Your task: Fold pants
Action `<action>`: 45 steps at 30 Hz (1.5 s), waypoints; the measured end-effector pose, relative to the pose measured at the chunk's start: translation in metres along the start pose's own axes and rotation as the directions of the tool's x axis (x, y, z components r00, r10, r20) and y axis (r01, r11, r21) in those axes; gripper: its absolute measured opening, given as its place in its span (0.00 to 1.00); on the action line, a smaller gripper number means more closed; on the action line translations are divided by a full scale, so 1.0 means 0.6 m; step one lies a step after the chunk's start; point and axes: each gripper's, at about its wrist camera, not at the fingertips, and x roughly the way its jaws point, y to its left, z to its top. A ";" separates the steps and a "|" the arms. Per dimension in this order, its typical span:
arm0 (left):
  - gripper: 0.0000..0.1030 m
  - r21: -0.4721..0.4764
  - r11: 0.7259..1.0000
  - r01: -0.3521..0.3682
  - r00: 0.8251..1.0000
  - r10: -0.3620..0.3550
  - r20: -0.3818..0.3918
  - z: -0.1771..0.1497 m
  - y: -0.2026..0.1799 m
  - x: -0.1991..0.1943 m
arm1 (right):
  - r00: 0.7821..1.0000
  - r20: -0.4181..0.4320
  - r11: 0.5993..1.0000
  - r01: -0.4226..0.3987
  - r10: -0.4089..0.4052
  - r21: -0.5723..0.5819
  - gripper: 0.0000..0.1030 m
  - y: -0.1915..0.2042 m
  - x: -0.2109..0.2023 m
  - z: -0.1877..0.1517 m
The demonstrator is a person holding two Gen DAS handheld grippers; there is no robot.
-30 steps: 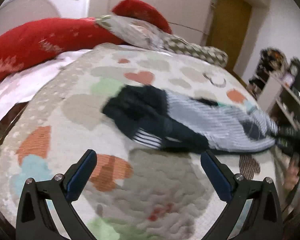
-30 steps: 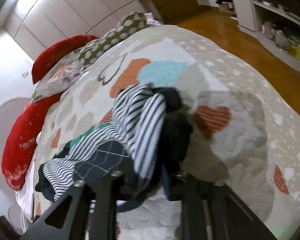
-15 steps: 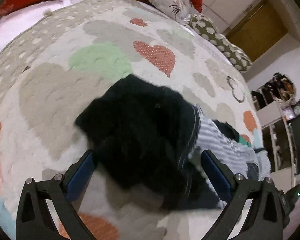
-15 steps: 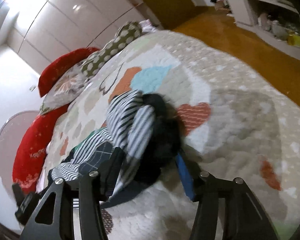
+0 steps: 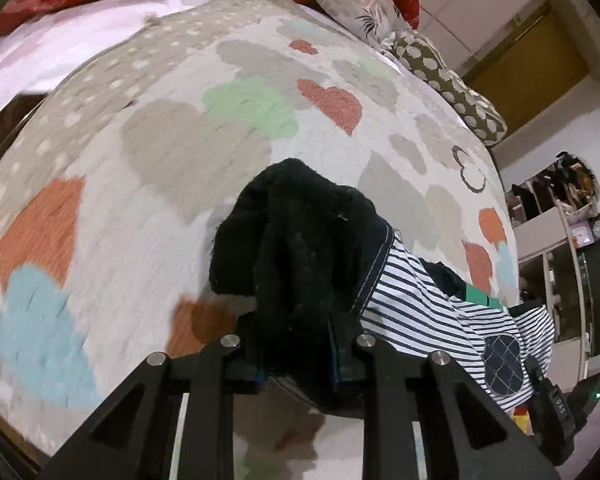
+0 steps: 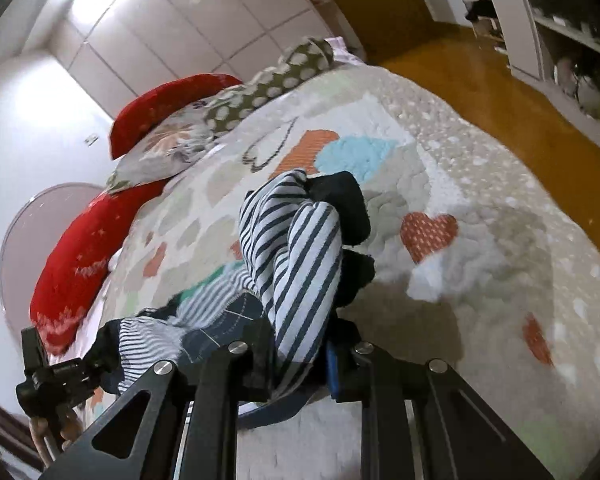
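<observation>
Fingers of left gripper (image 5: 298,354) and right gripper (image 6: 300,356) pinch the pants (image 5: 300,248) at lower centre; lift both ends level.

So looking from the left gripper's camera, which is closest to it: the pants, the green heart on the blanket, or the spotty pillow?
1. pants, clamped in the left gripper, right in front.
2. green heart, further up the blanket, mid-bed.
3. spotty pillow, far end of the bed, upper right.
</observation>
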 end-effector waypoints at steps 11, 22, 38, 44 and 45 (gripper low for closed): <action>0.49 0.106 0.990 -0.098 0.986 0.082 0.146 -0.047 0.028 -0.057 | 0.989 0.133 0.983 0.042 -0.066 0.180 0.60 -0.114 -0.066 -0.075; 0.55 0.104 0.989 0.102 0.992 -0.110 0.066 -0.071 0.014 -0.091 | 0.999 0.043 0.997 -0.033 0.030 0.068 0.47 -0.083 -0.111 -0.070; 0.69 0.043 0.932 0.359 0.933 -0.358 -0.040 -0.101 -0.008 -0.081 | 0.990 -0.033 0.990 -0.139 0.140 0.014 0.05 0.007 -0.057 -0.049; 0.74 0.087 0.905 0.415 0.909 -0.409 -0.082 -0.120 -0.047 -0.079 | 0.964 -0.024 0.958 -0.261 0.266 0.118 0.05 0.009 -0.058 -0.020; 0.74 0.097 0.902 0.421 0.906 -0.413 -0.093 -0.124 -0.054 -0.077 | 0.962 -0.021 0.955 -0.268 0.273 0.126 0.05 0.012 -0.059 -0.017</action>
